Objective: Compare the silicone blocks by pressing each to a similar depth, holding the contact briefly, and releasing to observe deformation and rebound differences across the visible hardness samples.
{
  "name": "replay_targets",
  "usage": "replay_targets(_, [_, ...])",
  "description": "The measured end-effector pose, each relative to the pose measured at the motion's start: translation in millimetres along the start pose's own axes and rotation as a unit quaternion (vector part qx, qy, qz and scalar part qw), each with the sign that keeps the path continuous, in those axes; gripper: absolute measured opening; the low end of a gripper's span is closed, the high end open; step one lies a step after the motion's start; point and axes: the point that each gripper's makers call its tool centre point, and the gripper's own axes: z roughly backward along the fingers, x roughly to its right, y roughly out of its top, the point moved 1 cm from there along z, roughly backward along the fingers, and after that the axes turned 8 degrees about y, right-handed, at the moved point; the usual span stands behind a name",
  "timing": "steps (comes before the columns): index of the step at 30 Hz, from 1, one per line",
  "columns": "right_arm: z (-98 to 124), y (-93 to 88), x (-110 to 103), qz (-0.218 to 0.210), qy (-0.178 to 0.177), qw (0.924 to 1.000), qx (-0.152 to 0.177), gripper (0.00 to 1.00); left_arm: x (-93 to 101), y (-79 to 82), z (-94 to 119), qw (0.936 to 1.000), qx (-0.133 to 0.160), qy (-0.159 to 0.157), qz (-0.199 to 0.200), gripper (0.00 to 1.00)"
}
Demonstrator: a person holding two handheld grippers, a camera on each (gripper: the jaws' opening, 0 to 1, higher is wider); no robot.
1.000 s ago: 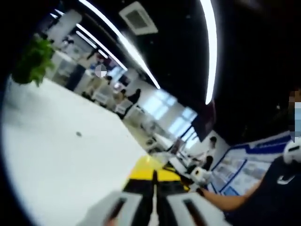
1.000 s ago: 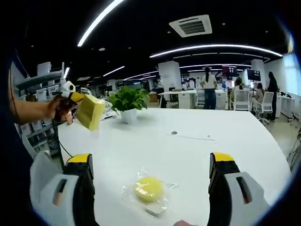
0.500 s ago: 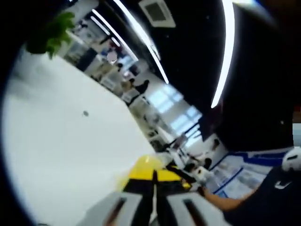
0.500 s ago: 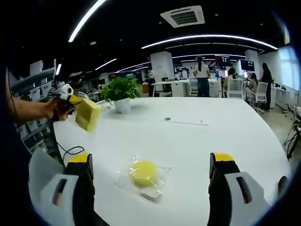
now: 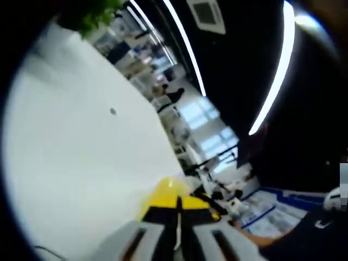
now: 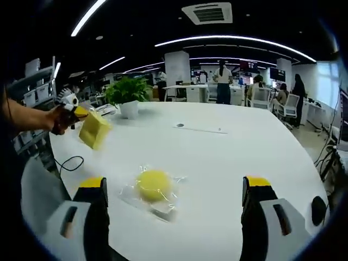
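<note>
We see a potted plant (image 6: 126, 97) at upper left on the white table (image 6: 234, 163), a black cable (image 6: 69, 162) at left, and office workers (image 6: 222, 81) standing at upper centre.

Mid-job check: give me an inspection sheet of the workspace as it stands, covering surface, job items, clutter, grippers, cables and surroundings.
Surface: white table, mostly bare.
Job's things: yellow square block held in the air at the table's far left; round yellow block lies in clear plastic wrap on the table.
Clutter: potted plant at the far edge.
Grippers: left gripper shut on the square block; right gripper open, jaws wide either side of the round block, not touching.
Cables: black cable on the table's left edge.
Surroundings: open office, people at desks, ceiling light strips.
</note>
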Motion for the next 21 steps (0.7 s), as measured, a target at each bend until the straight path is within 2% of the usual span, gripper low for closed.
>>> replay_targets(7, [2.1, -4.6, -2.2, -0.004, -0.006, 1.0000, -0.004, 0.97, -31.0, -6.9, -3.7, 0.9992, -0.014, 0.013, 0.035, 0.00])
replay_targets(10, [4.4, -6.1, -0.2, -0.010, -0.013, 0.9998, -0.006, 0.97, -47.9, -9.8, -5.9, 0.9985, -0.020, 0.025, 0.044, 0.00])
replay_targets(12, [6.9, -3.6, 2.7, -0.014, -0.020, 0.9997, 0.004, 0.97, -59.5, -12.3, -8.6, 0.9981, -0.023, 0.034, 0.046, 0.00])
replay_targets(14, [7.2, -5.4, 2.0, -0.016, -0.021, 0.9997, -0.002, 0.97, -68.9, -13.6, -10.5, 0.9976, -0.025, 0.041, 0.049, 0.00])
replay_targets(18, [10.2, -6.8, 1.5, -0.020, -0.028, 0.9994, -0.006, 0.97, -79.4, -13.1, -14.5, 0.9973, -0.026, 0.049, 0.047, 0.00])
replay_targets(20, [11.4, -7.9, 1.2, -0.021, -0.032, 0.9992, -0.007, 0.97, -85.2, -15.0, -17.7, 0.9969, -0.026, 0.063, 0.039, 0.00])
replay_targets(21, [11.9, -9.1, 0.8, -0.023, -0.034, 0.9991, -0.007, 0.97, -90.5, -17.3, -19.6, 0.9963, -0.027, 0.079, 0.022, 0.00])
